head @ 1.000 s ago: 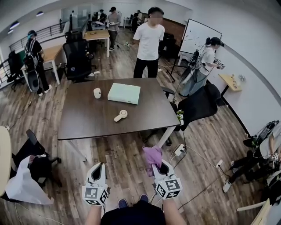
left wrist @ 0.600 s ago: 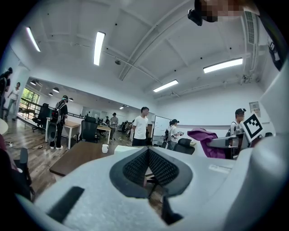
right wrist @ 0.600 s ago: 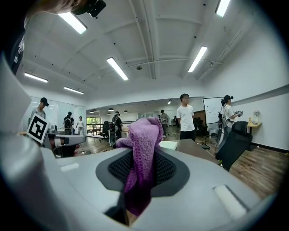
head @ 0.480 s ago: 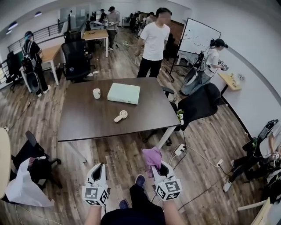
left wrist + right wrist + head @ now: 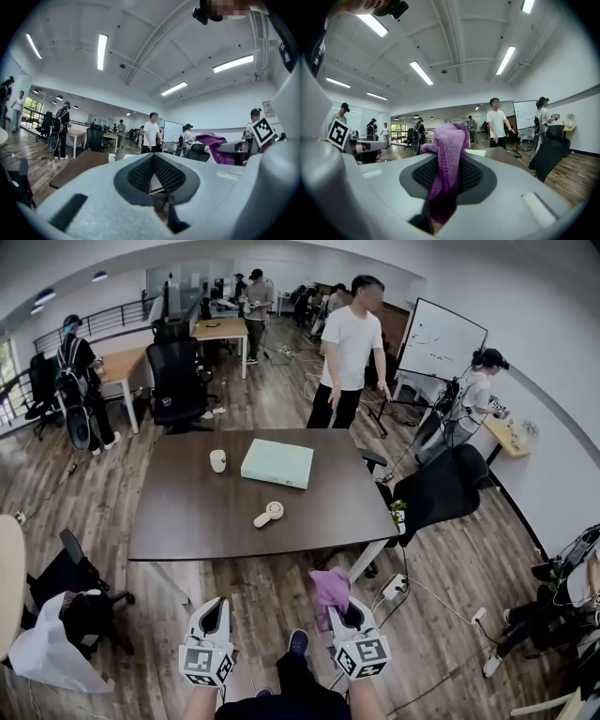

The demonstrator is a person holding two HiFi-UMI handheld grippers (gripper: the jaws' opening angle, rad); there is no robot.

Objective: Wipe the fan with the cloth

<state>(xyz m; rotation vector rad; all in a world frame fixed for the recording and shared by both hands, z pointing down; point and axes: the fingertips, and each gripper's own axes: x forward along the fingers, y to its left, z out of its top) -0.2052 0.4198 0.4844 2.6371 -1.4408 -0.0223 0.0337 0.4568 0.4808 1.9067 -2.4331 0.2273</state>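
Wiping has yet to start: right tongs (image 5: 339, 606) pinch the crumpled purple cloth (image 5: 329, 583), left tongs (image 5: 213, 609) sit closed and empty, while the small cream handheld fan (image 5: 268, 514) lies untouched on the dark table (image 5: 187, 512), well ahead.

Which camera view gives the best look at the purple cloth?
The right gripper view: the cloth fills the centre, pinched between the jaws. The head view shows it small, above the right gripper; the left gripper view shows it side-on at the right.
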